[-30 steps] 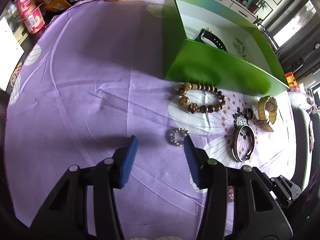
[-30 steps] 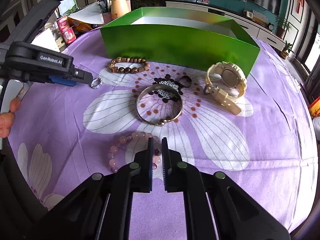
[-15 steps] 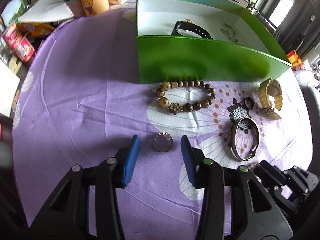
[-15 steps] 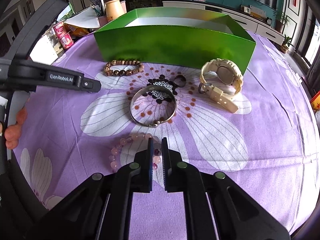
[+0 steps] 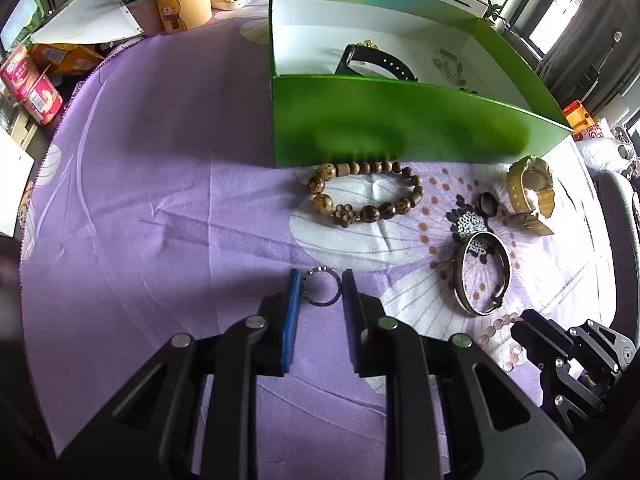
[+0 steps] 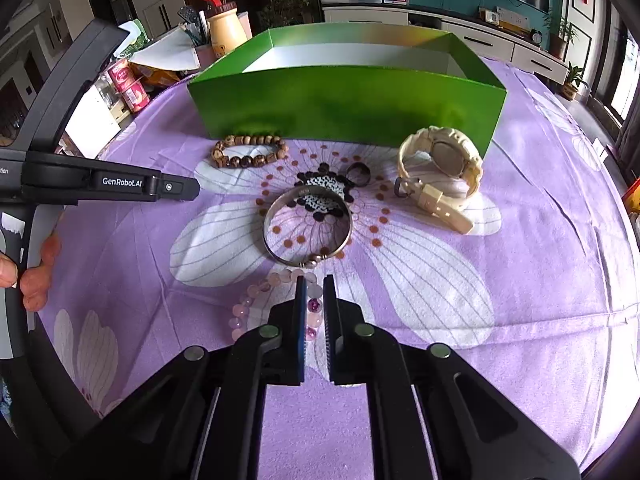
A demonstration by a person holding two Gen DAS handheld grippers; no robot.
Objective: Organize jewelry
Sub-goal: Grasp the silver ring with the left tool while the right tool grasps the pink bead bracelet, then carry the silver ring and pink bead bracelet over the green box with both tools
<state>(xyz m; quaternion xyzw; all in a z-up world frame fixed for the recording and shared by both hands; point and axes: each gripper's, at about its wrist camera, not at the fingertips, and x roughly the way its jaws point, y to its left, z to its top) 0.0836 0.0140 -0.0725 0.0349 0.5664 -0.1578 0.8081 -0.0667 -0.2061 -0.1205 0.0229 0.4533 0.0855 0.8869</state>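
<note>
Small ring (image 5: 321,286): thin metal band, silvery, rim studded with tiny beads or stones along its far edge. It lies flat on the purple flowered cloth (image 5: 160,160), on the near side of the green box (image 5: 400,124), well apart from the box wall, with the brown wooden bead bracelet (image 5: 364,196) between the 2.

Left gripper (image 5: 320,280): jaws have just been closing, ring between them. The 2 blue pads (image 5: 294,292) now sit against opposite sides of the ring, pinching it at the very tips (ring still down on the cloth, not raised).

Right gripper (image 6: 314,292): jaws nearly pressed together, a narrow slit left. It stands over the pink bead bracelet (image 6: 256,296); a couple of darker pink beads show in the slit, but I cannot tell whether the pads press them.

Other pieces, all on the near side of the box: silver bangle (image 6: 308,232) on the flower centre, dark ring (image 6: 358,168) closer to the box than the bangle, cream watch (image 6: 440,164) just beside the box's right corner. Inside the box: a black-strapped watch (image 5: 376,62) on the white floor

A hand (image 6: 36,264) grips the left gripper's handle at the frame edge
</note>
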